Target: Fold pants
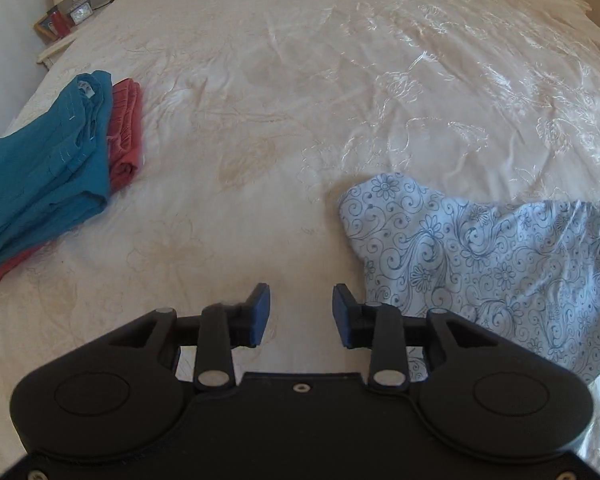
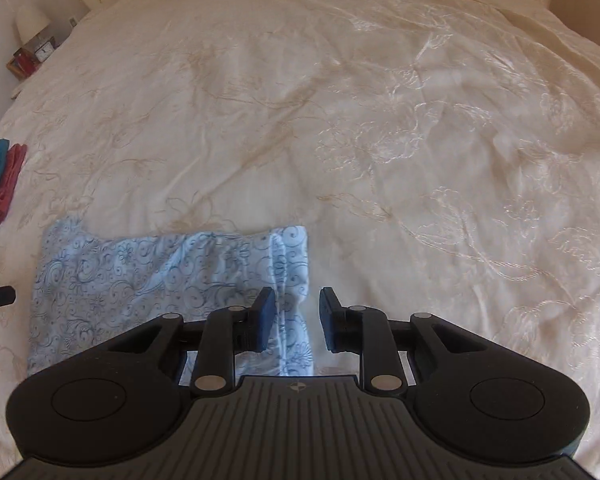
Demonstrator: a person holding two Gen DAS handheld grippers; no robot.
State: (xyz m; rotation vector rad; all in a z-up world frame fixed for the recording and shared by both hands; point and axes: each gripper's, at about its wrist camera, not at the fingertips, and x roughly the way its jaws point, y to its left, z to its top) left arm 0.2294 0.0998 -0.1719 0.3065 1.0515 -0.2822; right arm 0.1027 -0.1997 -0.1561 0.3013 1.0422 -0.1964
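Both released: left gripper [image 1: 301,312] over bare bedspread [image 1: 260,80], right gripper [image 2: 297,318] straddling floral pants [image 2: 160,272] edge. Risk: pinching one layer only, fold sliding apart on slick satin.

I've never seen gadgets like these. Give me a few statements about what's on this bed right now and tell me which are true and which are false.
1. The floral blue pants lie on the bedspread. True.
2. The left gripper is clamped on the pants. False: it is open over bare bedspread, with the pants beside it.
3. The teal garment lies on top of the red garment. True.
4. The right gripper is shut. False: its jaws stand apart over the pants' edge.
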